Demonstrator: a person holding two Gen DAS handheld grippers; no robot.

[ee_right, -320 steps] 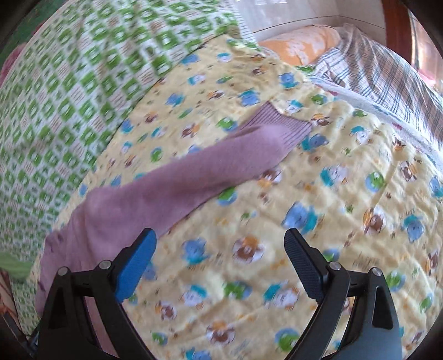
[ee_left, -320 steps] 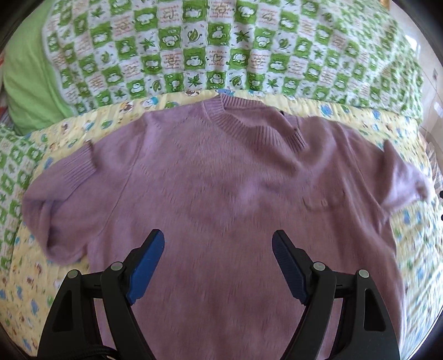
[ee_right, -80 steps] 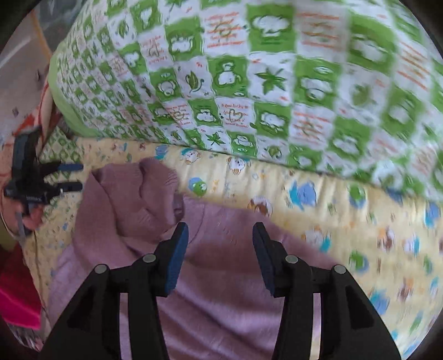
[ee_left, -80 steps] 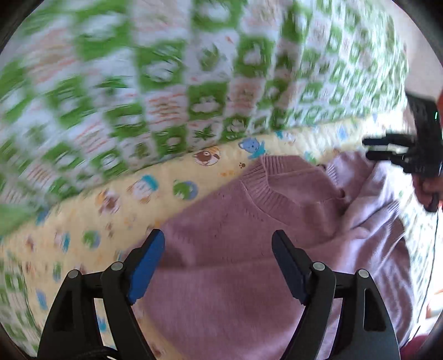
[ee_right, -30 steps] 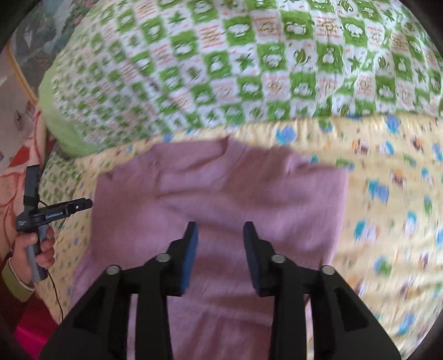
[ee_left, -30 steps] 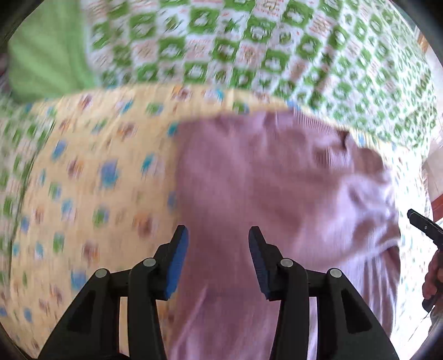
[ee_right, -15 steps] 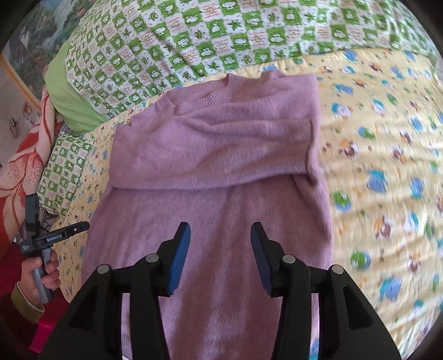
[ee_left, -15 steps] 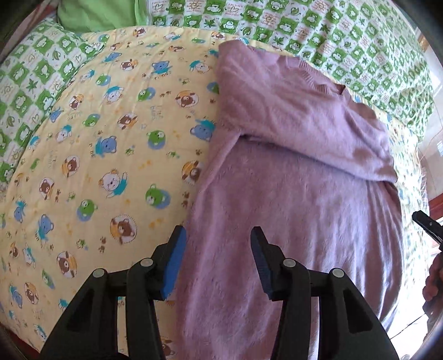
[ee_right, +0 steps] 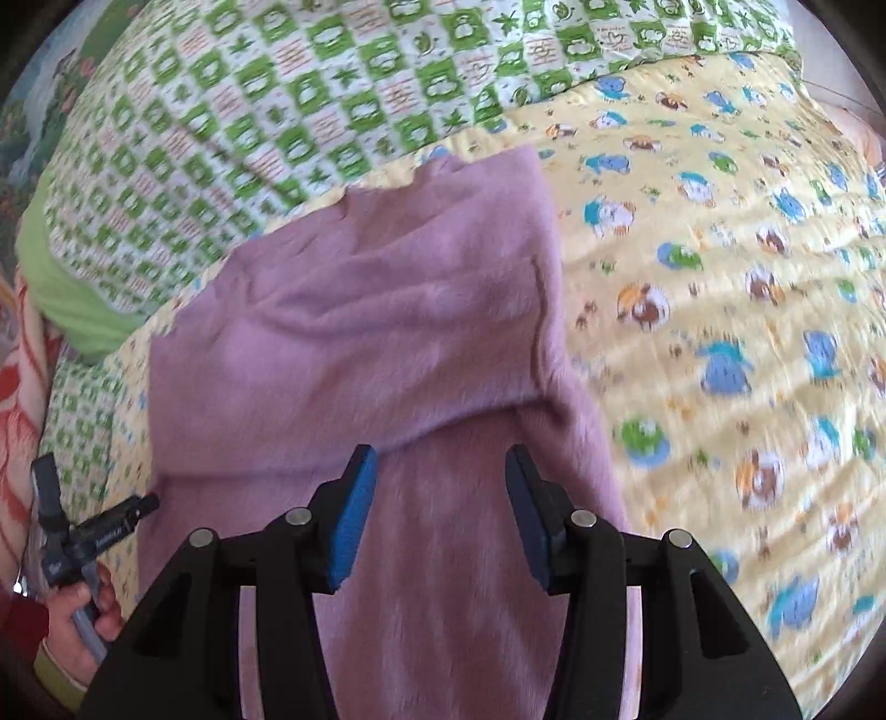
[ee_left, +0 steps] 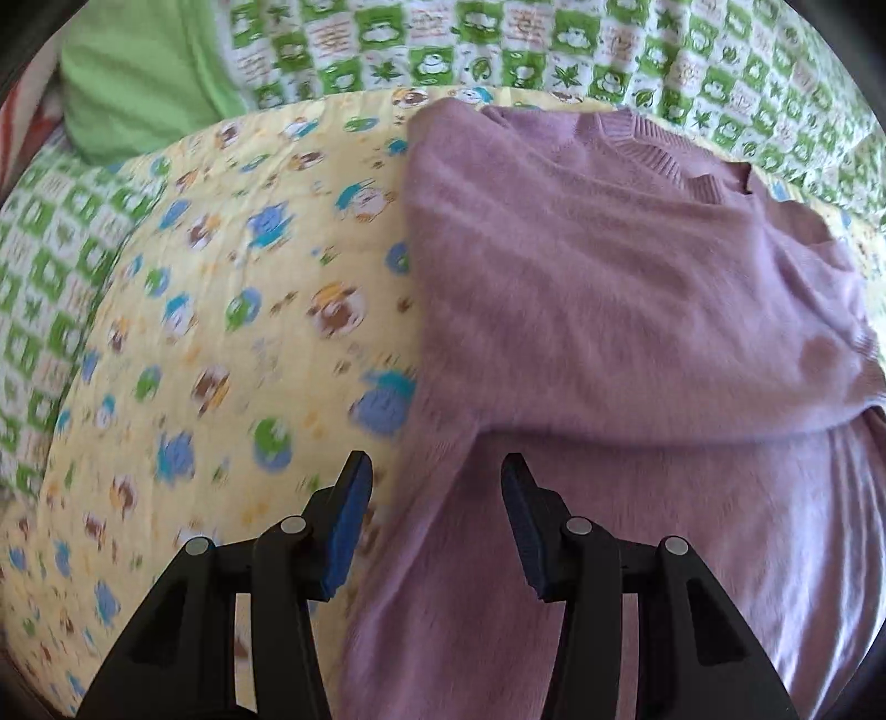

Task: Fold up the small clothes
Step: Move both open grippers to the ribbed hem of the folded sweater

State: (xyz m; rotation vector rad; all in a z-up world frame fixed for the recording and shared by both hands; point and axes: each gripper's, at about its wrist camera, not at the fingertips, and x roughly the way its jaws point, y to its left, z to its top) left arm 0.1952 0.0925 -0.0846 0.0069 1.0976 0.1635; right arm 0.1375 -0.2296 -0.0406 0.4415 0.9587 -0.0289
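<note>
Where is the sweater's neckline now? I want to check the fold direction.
In the left wrist view the ribbed neckline sits at upper right, at the purple sweater's far edge, just below the green checkered quilt.

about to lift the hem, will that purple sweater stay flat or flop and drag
Probably floppy: the purple sweater already drapes in soft creases with its sleeves folded across. Its fuzzy knit likely clings to the yellow quilt, so pushing would bunch it. Both grippers are open, holding nothing.

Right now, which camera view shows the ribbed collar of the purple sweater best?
The left wrist view: the ribbed collar of the purple sweater lies uncovered at the top edge. The right wrist view shows the sweater blurred, with the collar only as a notch.
</note>
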